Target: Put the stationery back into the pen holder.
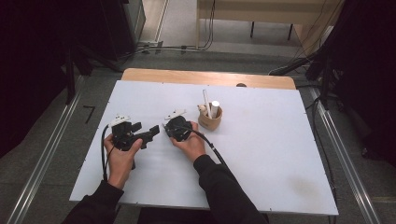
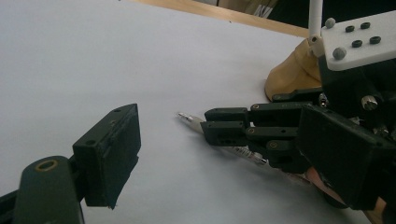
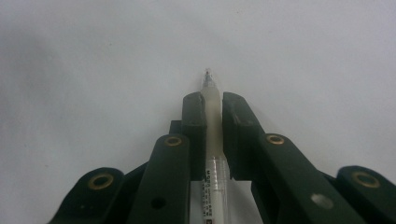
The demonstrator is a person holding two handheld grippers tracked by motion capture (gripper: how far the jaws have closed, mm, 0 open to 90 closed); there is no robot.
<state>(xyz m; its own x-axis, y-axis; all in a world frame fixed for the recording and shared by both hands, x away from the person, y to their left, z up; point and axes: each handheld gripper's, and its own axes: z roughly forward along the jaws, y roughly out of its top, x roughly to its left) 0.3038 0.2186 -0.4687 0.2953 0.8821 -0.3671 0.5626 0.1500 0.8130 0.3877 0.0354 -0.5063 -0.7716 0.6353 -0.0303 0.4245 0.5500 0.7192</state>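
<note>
Hands work near the front edge of the white table (image 1: 280, 154), left of its middle. Right gripper (image 1: 169, 128) has its jaws clamped on a pen (image 3: 214, 116), which lies flat on the table with its tip poking out past the pads. Left gripper (image 1: 150, 134), just beside it, has its jaws apart and holds nothing. Farther back, toward the middle, a tan cup (image 1: 210, 120) stands upright with white sticks in it. Bare table stretches wide to the right edge and back corners.
</note>
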